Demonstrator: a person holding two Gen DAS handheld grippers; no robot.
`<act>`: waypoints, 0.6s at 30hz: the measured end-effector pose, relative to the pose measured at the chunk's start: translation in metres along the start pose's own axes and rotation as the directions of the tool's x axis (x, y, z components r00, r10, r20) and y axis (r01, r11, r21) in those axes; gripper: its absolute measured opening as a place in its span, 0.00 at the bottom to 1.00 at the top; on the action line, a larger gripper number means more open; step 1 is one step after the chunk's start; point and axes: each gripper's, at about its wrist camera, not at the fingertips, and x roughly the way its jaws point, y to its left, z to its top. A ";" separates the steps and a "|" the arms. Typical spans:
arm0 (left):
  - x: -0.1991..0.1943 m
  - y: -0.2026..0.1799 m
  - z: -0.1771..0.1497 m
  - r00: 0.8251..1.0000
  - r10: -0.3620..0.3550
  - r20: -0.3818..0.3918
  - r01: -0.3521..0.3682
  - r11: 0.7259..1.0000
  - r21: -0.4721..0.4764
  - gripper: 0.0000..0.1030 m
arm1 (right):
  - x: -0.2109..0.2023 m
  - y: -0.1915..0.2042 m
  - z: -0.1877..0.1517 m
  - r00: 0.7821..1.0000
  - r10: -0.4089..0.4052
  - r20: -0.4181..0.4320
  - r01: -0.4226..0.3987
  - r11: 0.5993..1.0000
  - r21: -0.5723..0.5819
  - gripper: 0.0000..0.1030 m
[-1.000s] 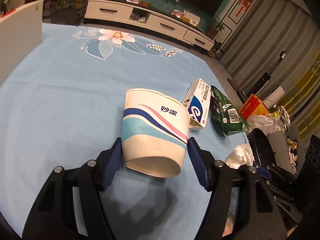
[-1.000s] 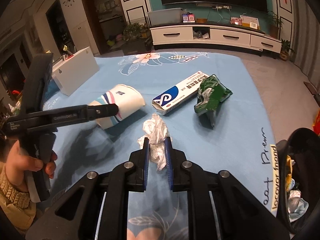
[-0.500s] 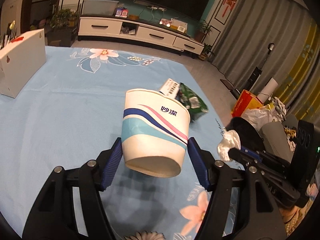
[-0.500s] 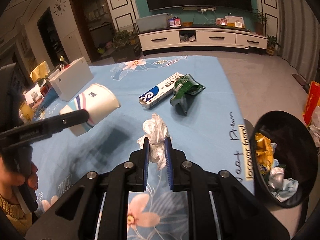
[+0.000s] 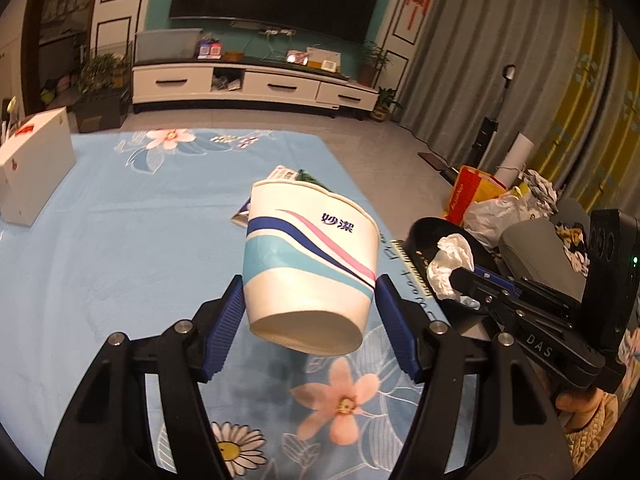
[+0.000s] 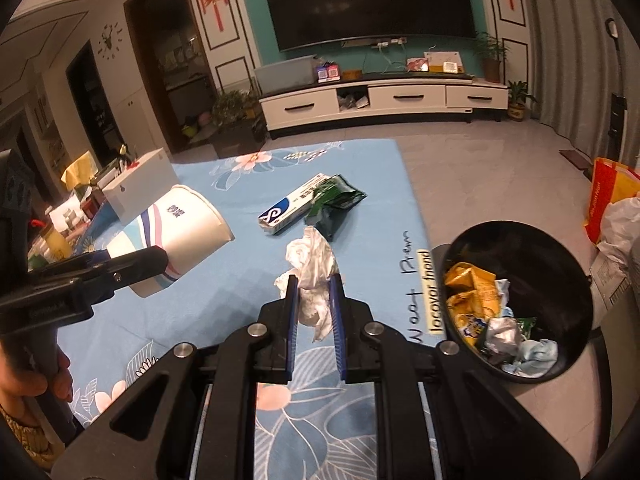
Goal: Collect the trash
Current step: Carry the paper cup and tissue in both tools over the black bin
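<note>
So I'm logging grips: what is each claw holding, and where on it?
Left claw: paper cup, clamped across its lower sides near the base. Right claw: crumpled tissue, pinched around its lower middle.

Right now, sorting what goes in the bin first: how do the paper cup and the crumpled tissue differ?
The paper cup is rigid with coloured stripes; the tissue is plain white and crumpled. The cup spreads the left gripper wide; the tissue sits in the right gripper's narrow gap. Both are held above the cloth.
</note>
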 end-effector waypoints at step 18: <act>0.011 -0.077 0.008 0.999 -0.038 -0.014 0.039 0.988 0.147 0.65 | -0.040 -0.059 -0.010 0.994 -0.070 0.079 0.061 0.992 0.111 0.16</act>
